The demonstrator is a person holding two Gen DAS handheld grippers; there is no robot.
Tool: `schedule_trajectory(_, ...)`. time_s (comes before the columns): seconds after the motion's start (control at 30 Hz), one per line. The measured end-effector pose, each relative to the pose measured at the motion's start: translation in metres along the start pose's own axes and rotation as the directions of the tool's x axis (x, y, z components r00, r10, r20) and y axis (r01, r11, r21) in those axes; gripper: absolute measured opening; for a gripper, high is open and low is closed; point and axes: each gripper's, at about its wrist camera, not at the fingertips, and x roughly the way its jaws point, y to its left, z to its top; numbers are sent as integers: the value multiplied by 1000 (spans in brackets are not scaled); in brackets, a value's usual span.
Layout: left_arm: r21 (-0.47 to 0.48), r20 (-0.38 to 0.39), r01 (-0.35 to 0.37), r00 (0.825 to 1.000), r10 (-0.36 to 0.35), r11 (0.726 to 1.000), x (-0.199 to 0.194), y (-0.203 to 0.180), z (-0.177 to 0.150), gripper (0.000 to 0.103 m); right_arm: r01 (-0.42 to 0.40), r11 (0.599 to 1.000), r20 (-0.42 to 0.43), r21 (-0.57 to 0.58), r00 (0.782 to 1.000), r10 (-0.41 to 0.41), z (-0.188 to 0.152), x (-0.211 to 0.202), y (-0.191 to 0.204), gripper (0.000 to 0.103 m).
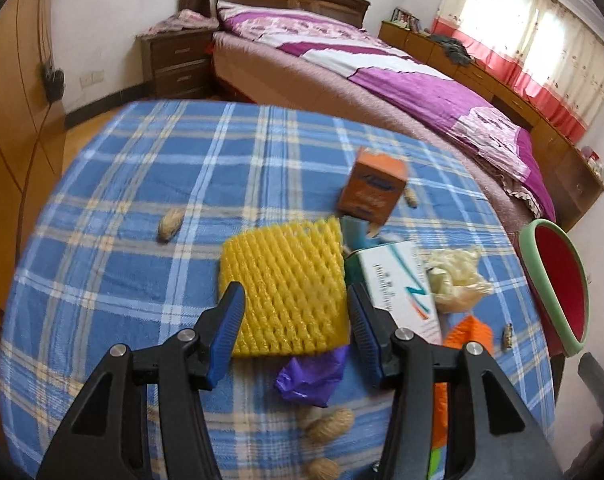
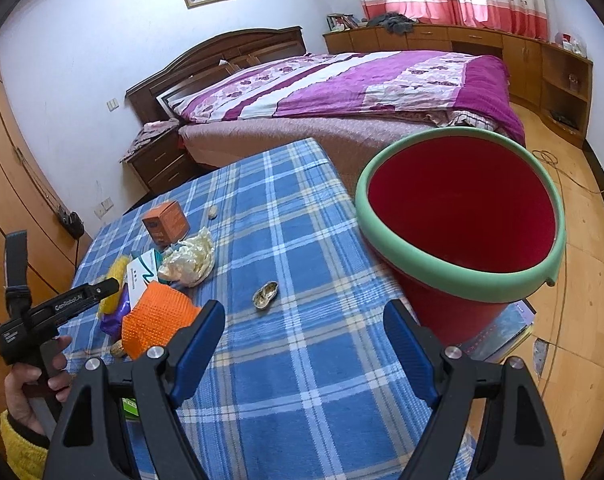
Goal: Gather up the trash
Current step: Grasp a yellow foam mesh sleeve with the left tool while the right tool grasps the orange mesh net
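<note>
Left wrist view: the left gripper [image 1: 296,312] hangs low over a table covered in a blue checked cloth [image 1: 150,184]. Its jaws stand wide apart with blue ribbed pads, one on each side of the near half of a yellow foam net [image 1: 282,284] that lies flat on the cloth; whether the pads touch the net cannot be told, and the gripper holds nothing. Just behind the net stands a tilted orange carton [image 1: 376,190] with a blue label too blurred to read. To the right of the net lies a white box [image 1: 398,284] with teal stripes and small print that cannot be read. Beside that box sits a crumpled cream plastic wrapper [image 1: 458,276]. Near the gripper lie a purple plastic scrap [image 1: 312,376], an orange foam net [image 1: 468,334] and several peanut shells [image 1: 330,426]. Another shell [image 1: 170,224] lies apart to the left. At the far right edge stands a red bucket [image 1: 562,280] with a green rim. A bed with a purple quilt [image 1: 382,60] fills the background.

Right wrist view: the right gripper [image 2: 304,344] is wide open and empty above bare cloth. The bucket [image 2: 462,216] stands just beside the table's right edge, empty inside. An opened peanut shell [image 2: 266,296] lies ahead. The trash is clustered at left, where the left gripper [image 2: 62,304] shows white lettering that seems to read "GenRobot.AI", held by a hand [image 2: 30,388].
</note>
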Motion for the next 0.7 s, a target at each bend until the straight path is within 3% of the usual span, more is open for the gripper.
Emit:
schedule_trajectory(0.1, -19, -10, 35, 999, -35, 999, 6, 8, -1, 53, 2, 1000, -7, -4, 1000, -2, -1, 2, 2, 83)
schedule_trajectory(0.3, 19, -5, 17, 1000, -16, 1000, 12, 6, -3, 53, -1, 1000, -20, -13, 1000, 1, -2, 6, 7, 83)
schedule_trajectory(0.43, 40, 8, 7, 1000, -7, 999, 11, 2, -6, 37, -5, 1000, -25, -17, 1000, 4, -3, 7, 9, 83)
schedule_trajectory(0.5, 23, 8, 28, 1000, -28, 999, 10, 5, -5, 23, -6, 1000, -25, -21, 1000, 5, -3, 8, 10, 83)
schedule_trajectory(0.6, -13, 14, 57, 998, -57, 998, 4, 12, -5, 15, -10, 999, -21, -31, 1000, 9, -2, 8, 13, 83)
schedule_trajectory(0.7, -36, 39, 81, 996, -79, 996, -6, 17, -5, 12, -20, 999, -18, -49, 1000, 19, -2, 7, 19, 83)
